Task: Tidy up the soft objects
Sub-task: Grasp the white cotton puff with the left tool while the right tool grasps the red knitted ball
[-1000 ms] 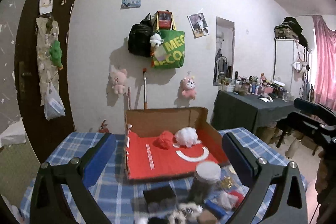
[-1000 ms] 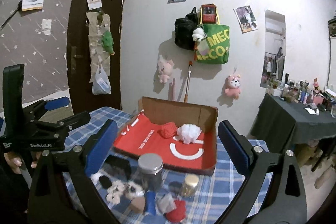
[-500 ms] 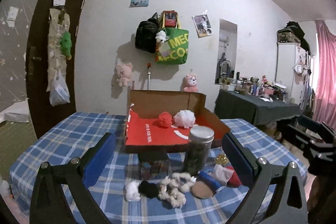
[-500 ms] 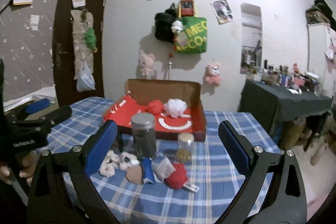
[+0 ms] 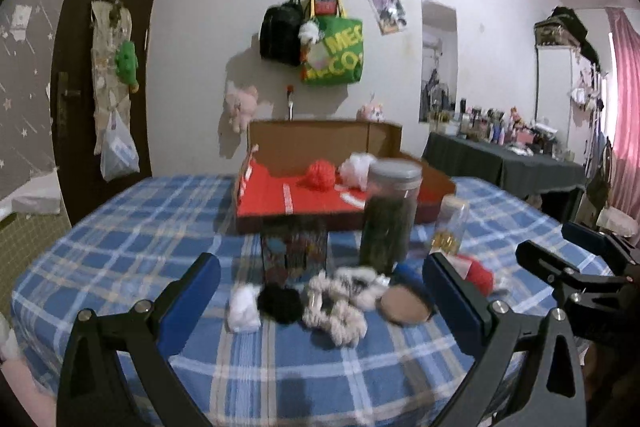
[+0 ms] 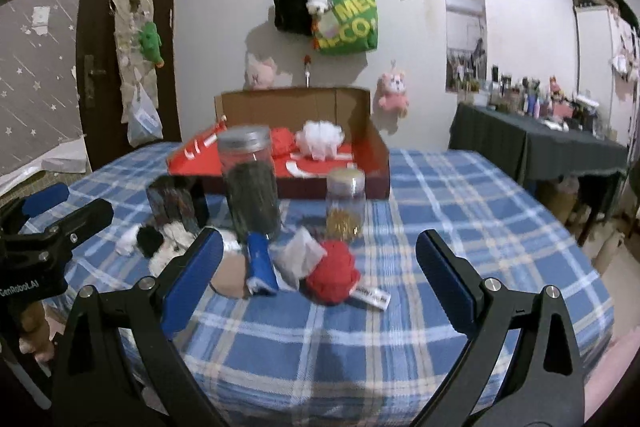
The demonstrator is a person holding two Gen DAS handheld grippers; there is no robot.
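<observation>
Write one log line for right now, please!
left gripper: open, empty | right gripper: open, empty | red pompom: on table | box: two pompoms inside

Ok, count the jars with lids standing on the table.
2. The tall jar with dark contents stands in front of the cardboard box; the shorter jar with gold contents stands right of it. Clutter could hide others.

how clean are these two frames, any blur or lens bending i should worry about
Left wrist view: motion blur smears the tall jar and the scrunchies, and the fisheye bows the door frame. Right wrist view: a little sharper, though the tall jar is still soft; the red pompom reads clearly. Dim, even room light in both, with dark corners.
</observation>
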